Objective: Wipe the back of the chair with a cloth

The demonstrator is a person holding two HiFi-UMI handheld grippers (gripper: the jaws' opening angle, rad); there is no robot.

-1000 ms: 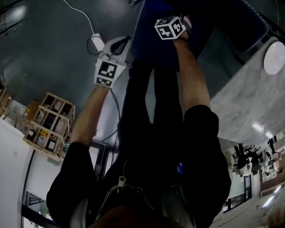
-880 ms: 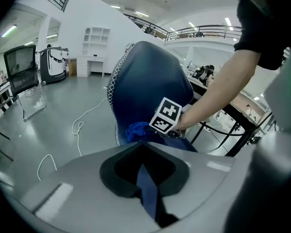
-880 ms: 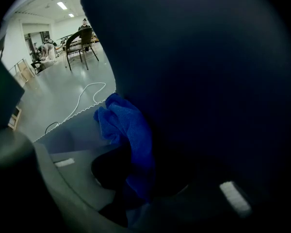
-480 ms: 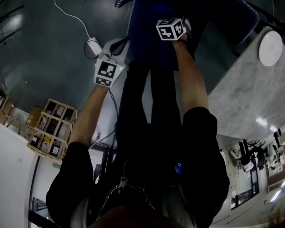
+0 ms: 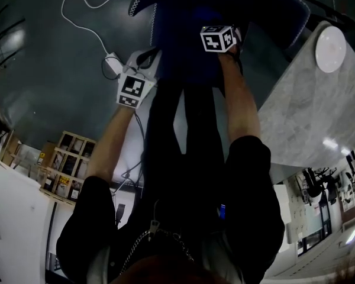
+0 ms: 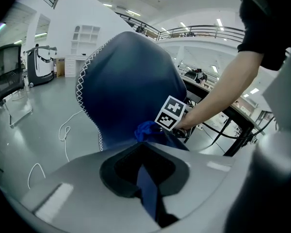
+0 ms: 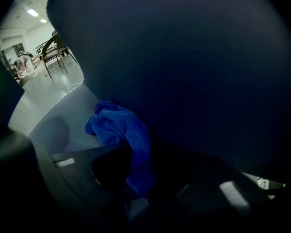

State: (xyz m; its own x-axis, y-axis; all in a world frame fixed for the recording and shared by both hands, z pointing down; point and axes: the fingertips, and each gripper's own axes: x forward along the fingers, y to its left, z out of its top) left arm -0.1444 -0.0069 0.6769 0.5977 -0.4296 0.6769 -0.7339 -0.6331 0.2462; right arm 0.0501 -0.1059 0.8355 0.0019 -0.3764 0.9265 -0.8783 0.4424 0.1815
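Observation:
The dark blue chair back [image 5: 183, 34] with white stitching fills the top of the head view. My right gripper [image 5: 228, 31] is shut on a bright blue cloth [image 7: 121, 130] and presses it against the chair back [image 7: 194, 57]. In the left gripper view the cloth [image 6: 145, 129] bunches just beside the right gripper [image 6: 155, 129]. My left gripper [image 5: 149, 57] is at the chair's left edge, its jaws shut on a strip of the blue chair fabric [image 6: 148, 188]. The chair back [image 6: 126, 91] rises in front of it.
A white cable [image 5: 83, 10] and a white plug [image 5: 112, 64] lie on the grey floor left of the chair. A marble table [image 5: 302, 117] with a white round disc [image 5: 330, 49] stands at the right. Wooden crates [image 5: 65, 164] sit at the lower left.
The right gripper with the cloth has slid slightly right across the chair back. The left gripper has kept its hold at the chair's edge. The head view has shifted a little.

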